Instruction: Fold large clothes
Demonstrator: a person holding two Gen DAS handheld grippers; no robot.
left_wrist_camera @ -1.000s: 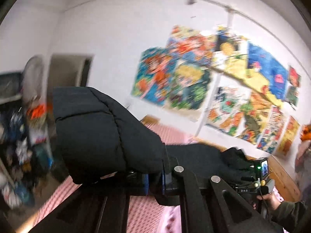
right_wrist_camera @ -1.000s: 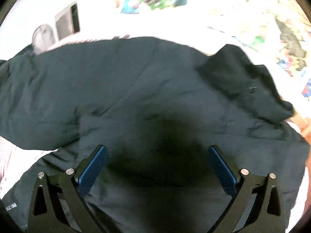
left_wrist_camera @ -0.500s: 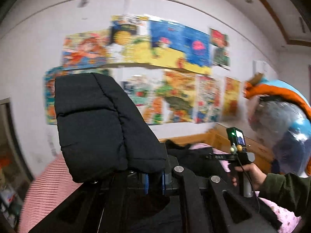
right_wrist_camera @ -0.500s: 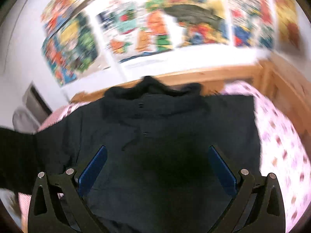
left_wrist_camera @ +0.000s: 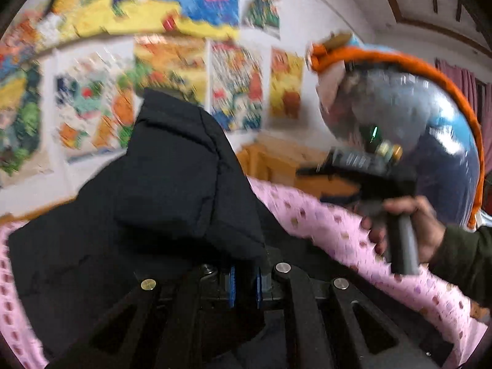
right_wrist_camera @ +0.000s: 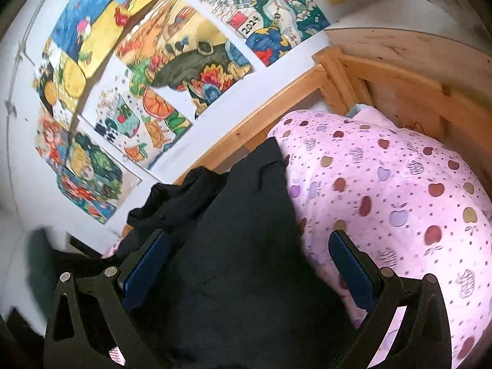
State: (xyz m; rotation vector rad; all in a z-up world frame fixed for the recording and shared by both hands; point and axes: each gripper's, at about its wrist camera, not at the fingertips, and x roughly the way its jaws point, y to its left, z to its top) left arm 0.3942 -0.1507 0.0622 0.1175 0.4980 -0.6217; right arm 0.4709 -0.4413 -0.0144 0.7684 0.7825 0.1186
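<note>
Your left gripper (left_wrist_camera: 244,286) sits at the bottom centre of its frame, its blue pads nearly together and pinched on a quilted panel of the black padded jacket (left_wrist_camera: 172,203), which stands up above the jaws and hides the middle of the view. The rest of that jacket lies spread below on the pink apple-print bedcover (right_wrist_camera: 399,190).

In your right wrist view, the right gripper (right_wrist_camera: 246,273) holds its fingers wide apart over the jacket's dark body, with nothing between the pads; the collar end bunches toward the wooden bed frame (right_wrist_camera: 276,107) at centre frame. That same gripper shows at the right of the left view, gripped by your hand (left_wrist_camera: 409,230).

Judging by this, the fold is only beginning: one flap is lifted and not yet laid across, and the body looks unfolded.

Readable writing is scant: "2024" on one of the colourful wall posters (right_wrist_camera: 255,24), upper centre.
</note>
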